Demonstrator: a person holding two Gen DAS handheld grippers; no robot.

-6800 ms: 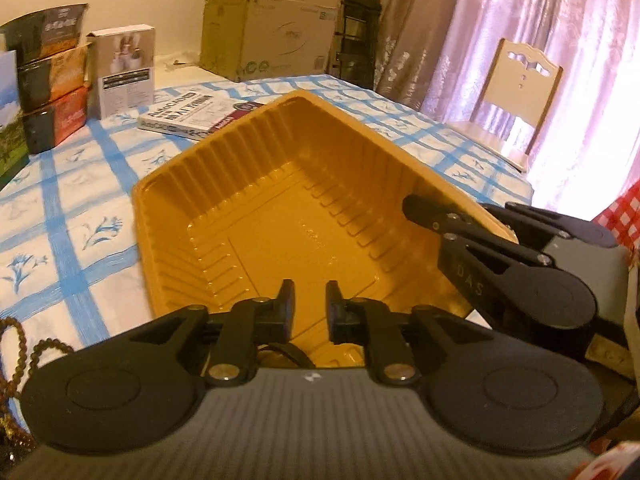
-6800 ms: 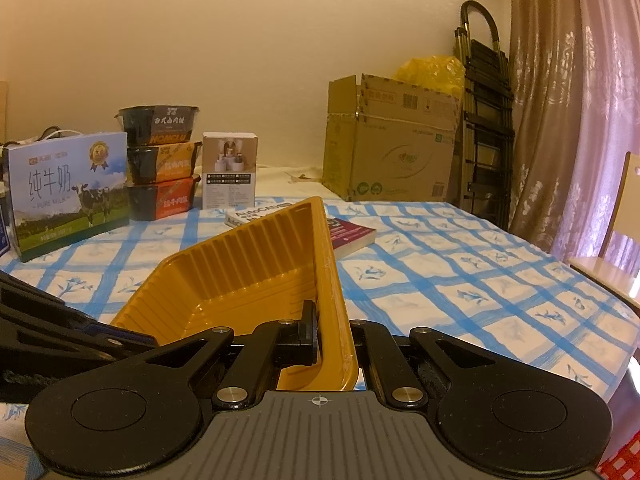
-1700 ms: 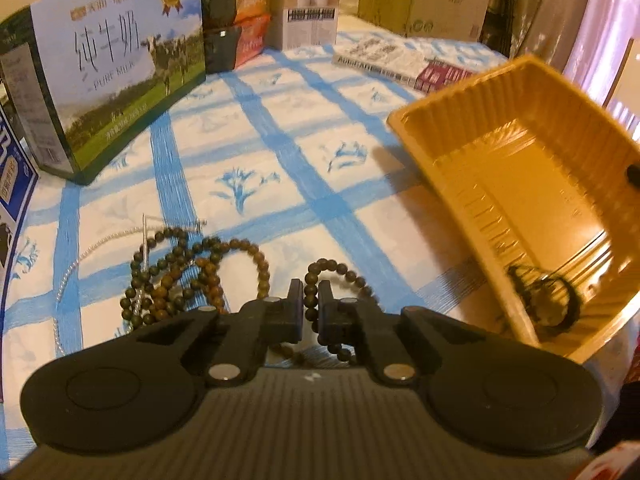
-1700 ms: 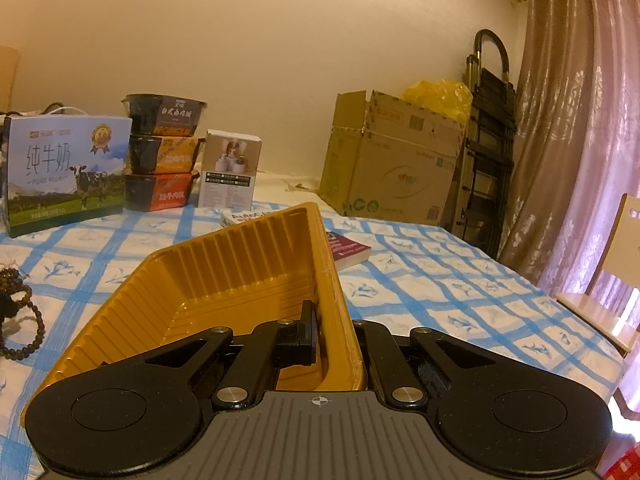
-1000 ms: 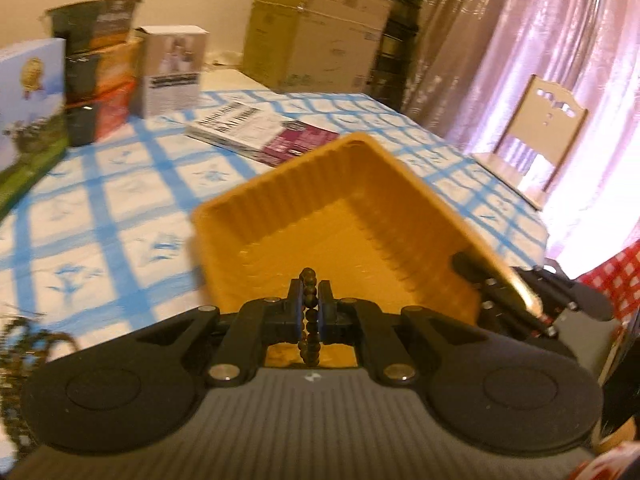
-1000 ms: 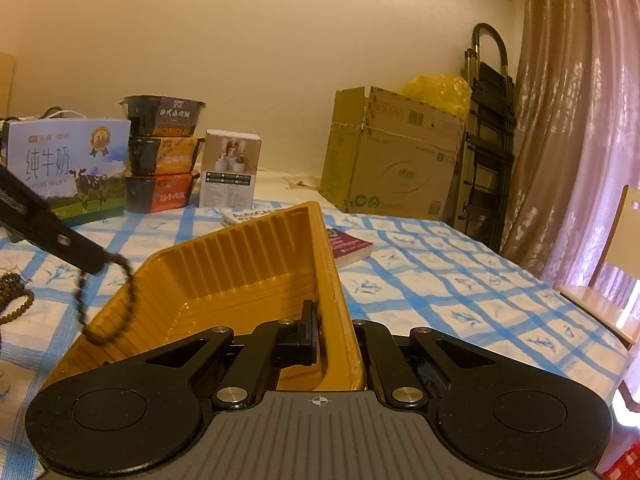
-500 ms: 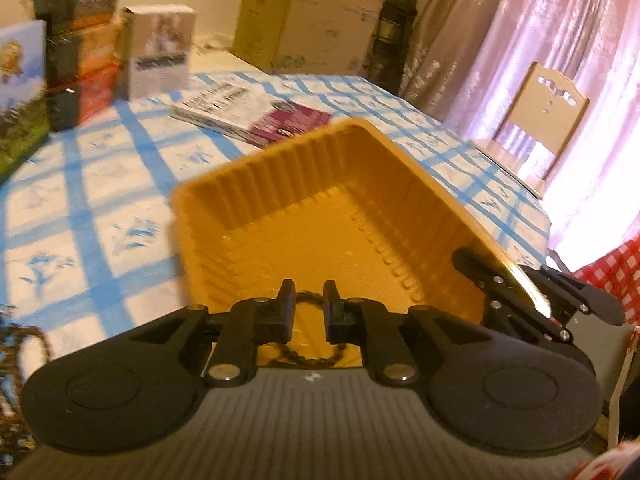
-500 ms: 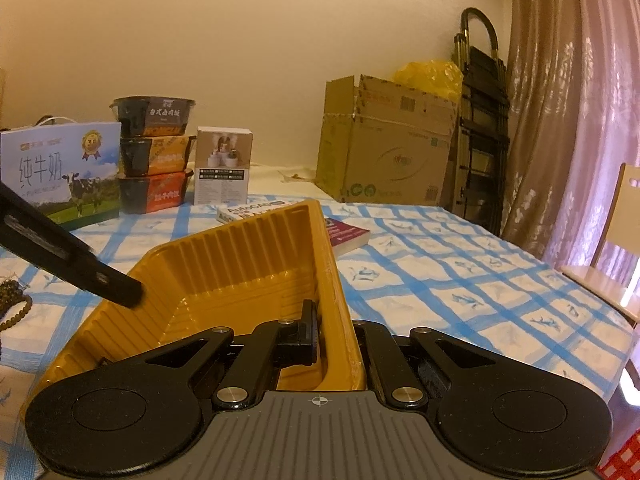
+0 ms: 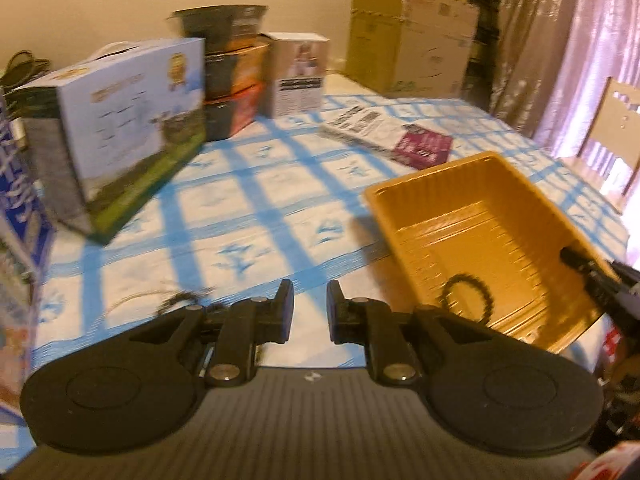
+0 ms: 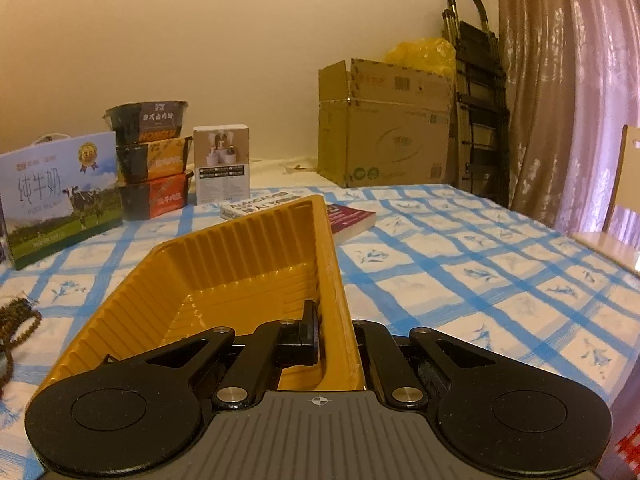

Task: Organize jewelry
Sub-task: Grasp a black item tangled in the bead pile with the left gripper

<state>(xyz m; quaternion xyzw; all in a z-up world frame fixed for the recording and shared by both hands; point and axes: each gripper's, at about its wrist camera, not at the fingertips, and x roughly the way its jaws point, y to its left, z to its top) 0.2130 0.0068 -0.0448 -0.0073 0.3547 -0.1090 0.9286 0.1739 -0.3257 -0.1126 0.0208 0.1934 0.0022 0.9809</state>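
An orange plastic tray (image 9: 516, 184) sits on the blue checked tablecloth at the right of the left wrist view. A dark bead bracelet (image 9: 466, 296) lies inside it near the front. My left gripper (image 9: 308, 312) is open and empty over the cloth, left of the tray. A blurred heap of bead strings (image 9: 176, 300) lies just left of it. My right gripper (image 10: 334, 328) is shut on the tray's right wall (image 10: 332, 272). Brown bead strings (image 10: 18, 320) lie at the far left of the right wrist view.
A milk carton box (image 9: 120, 128), stacked food bowls (image 9: 232, 80) and a small white box (image 9: 300, 72) stand at the back left. A book (image 9: 388, 136) lies behind the tray. Cardboard boxes (image 10: 384, 140), a folded ladder and curtains are beyond the table.
My left gripper dropped a bead bracelet into the tray, opened, and swung left, away from the tray toward the bead heap. My right gripper still holds the tray wall.
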